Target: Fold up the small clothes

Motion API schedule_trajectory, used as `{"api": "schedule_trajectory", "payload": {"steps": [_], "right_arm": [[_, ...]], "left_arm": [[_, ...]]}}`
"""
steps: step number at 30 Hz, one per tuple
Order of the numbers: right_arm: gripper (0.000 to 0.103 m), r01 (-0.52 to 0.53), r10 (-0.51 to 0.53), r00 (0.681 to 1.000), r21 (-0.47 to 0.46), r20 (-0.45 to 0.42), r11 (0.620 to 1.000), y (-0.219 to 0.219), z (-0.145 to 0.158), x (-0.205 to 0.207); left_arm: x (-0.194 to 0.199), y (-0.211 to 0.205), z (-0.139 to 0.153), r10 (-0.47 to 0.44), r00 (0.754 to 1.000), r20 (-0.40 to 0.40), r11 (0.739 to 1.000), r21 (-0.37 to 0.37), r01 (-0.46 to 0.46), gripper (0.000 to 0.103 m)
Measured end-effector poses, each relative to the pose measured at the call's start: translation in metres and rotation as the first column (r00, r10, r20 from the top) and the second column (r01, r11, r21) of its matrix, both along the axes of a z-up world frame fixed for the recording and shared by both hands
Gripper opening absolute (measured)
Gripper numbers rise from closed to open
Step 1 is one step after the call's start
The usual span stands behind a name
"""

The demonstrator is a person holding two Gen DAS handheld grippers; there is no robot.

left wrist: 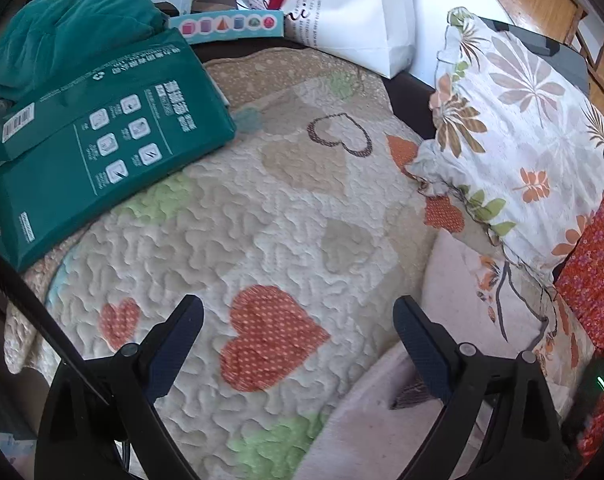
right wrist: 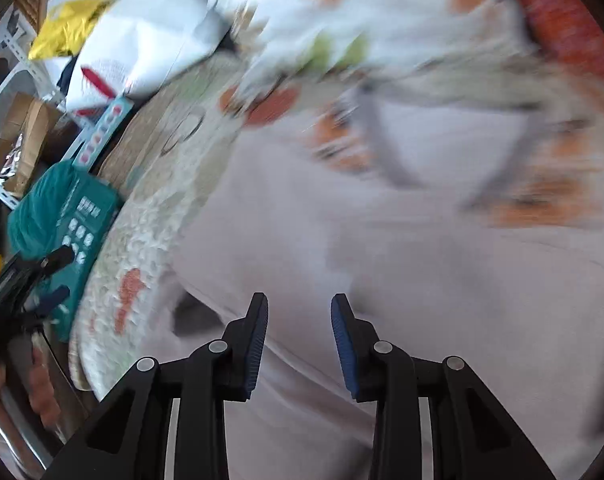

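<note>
Fingers of the left gripper (left wrist: 298,344) stood wide apart over the quilt (left wrist: 262,216), clamping nothing. Those of the right gripper (right wrist: 300,344) stood a little apart (nothing between them) above the pale pink garment (right wrist: 381,248), which lay spread on the quilt beside the floral pillow (left wrist: 521,128). A green package (left wrist: 102,140) sat at the quilt's far left edge. The right view was badly blurred.

The quilt (left wrist: 286,216) is puckered, matt cloth; beside it, the green pack (left wrist: 102,136) is glossy plastic.
</note>
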State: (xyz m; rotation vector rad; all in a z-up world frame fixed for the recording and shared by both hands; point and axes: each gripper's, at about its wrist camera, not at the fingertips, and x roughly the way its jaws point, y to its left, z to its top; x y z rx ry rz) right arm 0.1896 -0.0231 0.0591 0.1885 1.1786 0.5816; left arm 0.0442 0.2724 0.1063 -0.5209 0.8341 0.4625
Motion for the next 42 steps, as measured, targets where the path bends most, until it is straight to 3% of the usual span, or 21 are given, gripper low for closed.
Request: {"api": "schedule_trajectory", "payload": {"steps": [2,4,6,11,14,16,20,22,25,26,28,29,30,33,38,42], "right_arm": [[0.032,-0.036,0.041,0.995,0.052,-0.088,0.998,0.037,-0.022,0.008],[0.033,-0.070,0.073,0.995,0.054,-0.065,0.996,0.075,-0.027,0.009],[0.042,-0.096,0.098,0.994,0.042,-0.049,0.995,0.107,-0.026,0.013],[0.043,-0.164,0.164,0.986,-0.053,-0.005,0.985,0.140,-0.022,0.021],[0.043,-0.154,0.154,0.988,0.027,0.000,0.988,0.109,0.002,0.010],[0.043,-0.144,0.143,0.989,0.024,0.028,0.989,0.079,0.018,-0.005],[0.043,-0.068,0.075,0.994,-0.087,0.077,0.994,-0.011,0.032,-0.037],[0.043,0.019,-0.005,0.997,-0.179,0.077,0.984,-0.066,0.028,-0.051],[0.043,0.182,-0.181,0.983,-0.227,0.026,0.957,-0.159,0.016,-0.076],[0.043,0.217,-0.218,0.976,-0.221,0.023,0.951,-0.177,0.017,-0.082],[0.043,0.321,-0.322,0.946,-0.216,0.031,0.922,-0.219,0.020,-0.110],[0.045,0.357,-0.357,0.933,-0.208,0.037,0.911,-0.233,0.021,-0.121],[0.048,0.393,-0.393,0.919,-0.189,0.036,0.900,-0.248,0.021,-0.135],[0.049,0.447,-0.452,0.892,-0.111,-0.017,0.888,-0.276,0.009,-0.164],[0.050,0.472,-0.469,0.881,0.049,-0.060,0.880,-0.285,0.001,-0.192],[0.050,0.463,-0.432,0.885,0.219,-0.174,0.859,-0.285,-0.012,-0.202]], "left_arm": [[-0.004,0.008,0.003,0.014,1.000,0.012,1.000,0.008,-0.014,0.095],[-0.009,0.017,0.005,0.035,0.999,0.017,0.999,0.027,-0.035,0.095],[-0.012,0.025,0.005,0.055,0.998,0.012,0.997,0.044,-0.055,0.095],[-0.014,0.028,0.002,0.037,0.999,0.014,0.999,0.028,-0.038,0.095],[-0.012,0.018,0.003,-0.008,1.000,0.012,0.999,0.040,0.007,0.095],[-0.010,0.009,0.000,-0.057,0.998,0.002,0.998,0.030,0.057,0.095],[-0.008,-0.014,-0.014,-0.180,0.983,-0.022,0.983,-0.050,0.179,0.095],[-0.007,-0.029,-0.025,-0.240,0.970,-0.041,0.967,-0.095,0.235,0.095],[-0.010,-0.052,-0.038,-0.313,0.947,-0.073,0.946,-0.112,0.304,0.094],[-0.011,-0.059,-0.042,-0.336,0.939,-0.078,0.938,-0.119,0.326,0.092],[-0.014,-0.069,-0.052,-0.367,0.926,-0.092,0.925,-0.142,0.352,0.072],[-0.017,-0.072,-0.057,-0.371,0.923,-0.107,0.923,-0.152,0.354,0.067],[-0.019,-0.073,-0.062,-0.372,0.921,-0.118,0.922,-0.164,0.351,0.063],[-0.031,-0.071,-0.076,-0.359,0.926,-0.118,0.918,-0.226,0.327,0.062],[-0.061,-0.077,-0.075,-0.375,0.924,-0.072,0.908,-0.230,0.351,0.062],[-0.090,-0.085,-0.075,-0.407,0.913,-0.040,0.885,-0.264,0.383,0.062]]}}
